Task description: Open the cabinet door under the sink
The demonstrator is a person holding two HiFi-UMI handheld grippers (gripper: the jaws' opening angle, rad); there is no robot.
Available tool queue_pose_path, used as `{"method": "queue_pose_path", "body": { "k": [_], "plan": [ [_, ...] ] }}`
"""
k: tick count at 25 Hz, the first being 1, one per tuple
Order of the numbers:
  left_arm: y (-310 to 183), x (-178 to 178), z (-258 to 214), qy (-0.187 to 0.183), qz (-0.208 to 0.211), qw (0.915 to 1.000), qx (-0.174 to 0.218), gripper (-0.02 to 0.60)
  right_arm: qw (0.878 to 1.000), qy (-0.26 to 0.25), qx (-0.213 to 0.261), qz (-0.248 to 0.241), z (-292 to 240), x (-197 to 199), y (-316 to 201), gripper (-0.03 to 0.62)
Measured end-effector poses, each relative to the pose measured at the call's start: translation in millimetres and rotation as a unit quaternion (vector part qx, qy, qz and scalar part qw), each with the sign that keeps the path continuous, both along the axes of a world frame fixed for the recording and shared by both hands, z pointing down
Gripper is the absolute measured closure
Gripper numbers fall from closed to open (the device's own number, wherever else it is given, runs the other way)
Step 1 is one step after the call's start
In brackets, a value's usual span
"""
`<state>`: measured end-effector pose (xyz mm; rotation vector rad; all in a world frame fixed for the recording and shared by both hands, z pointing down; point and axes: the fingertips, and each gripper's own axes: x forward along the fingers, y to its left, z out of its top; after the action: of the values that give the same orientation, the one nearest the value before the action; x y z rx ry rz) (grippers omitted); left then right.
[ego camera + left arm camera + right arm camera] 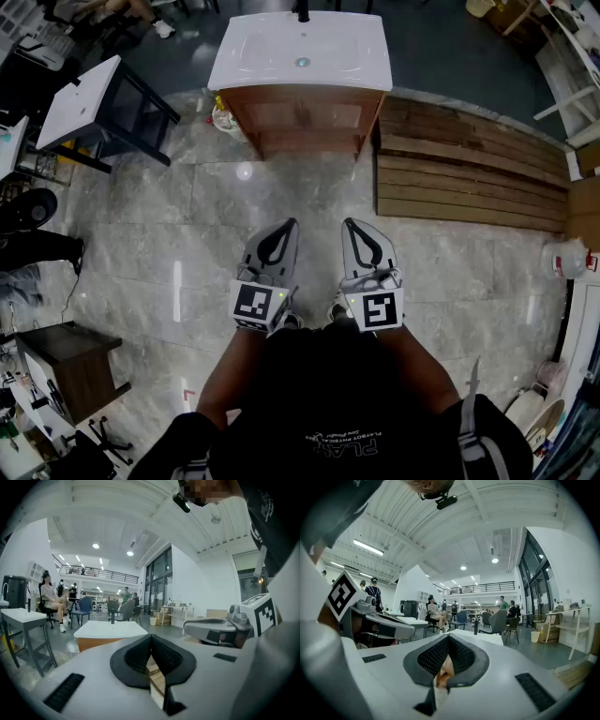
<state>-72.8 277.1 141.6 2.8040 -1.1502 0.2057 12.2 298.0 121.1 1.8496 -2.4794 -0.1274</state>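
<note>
**A:** Since the person stands so far back, where is the cabinet?

**B:** At the far edge of the pale stone floor, straight ahead and well apart from both claws. The sink sits on top of it, and the door beneath looks closed.

**A:** And the claws themselves?

**B:** The left claw has its pads pressed together on nothing, and the right claw is the same. They're held side by side at the waist, pointing toward the cabinet. I'd call that a resting carry for the approach, since nothing is within reach.

**A:** What's the count?

**B:** Two claws, one cabinet, and one sink with one tap. The cabinet front seems split into two panels, though I can't make out a handle from here. One bed of wooden planks lies on the floor just beside the cabinet's right side.

**A:** So how far along is the task?

**B:** Not begun, I'd say. A claw would have to open before it could take a door edge or handle.
</note>
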Motion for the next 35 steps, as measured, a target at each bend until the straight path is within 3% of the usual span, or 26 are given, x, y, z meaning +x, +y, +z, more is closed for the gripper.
{"method": "queue_pose_path", "body": {
  "k": [15,24,35],
  "plan": [
    [-7,31,8,-0.017,-0.012,0.9997,-0.010,0.560,0.999,-0.040,0.004,-0.014,6,37,-6,0.572],
    [-17,61,18,-0.032,-0.035,0.9988,-0.013,0.560,0.999,-0.028,-0.002,-0.046,16,67,-16,0.572],
    [-66,51,30,-0.032,-0.035,0.9984,-0.029,0.560,0.999,-0.014,-0.013,-0.051,23,61,-71,0.572]
  ]
}}
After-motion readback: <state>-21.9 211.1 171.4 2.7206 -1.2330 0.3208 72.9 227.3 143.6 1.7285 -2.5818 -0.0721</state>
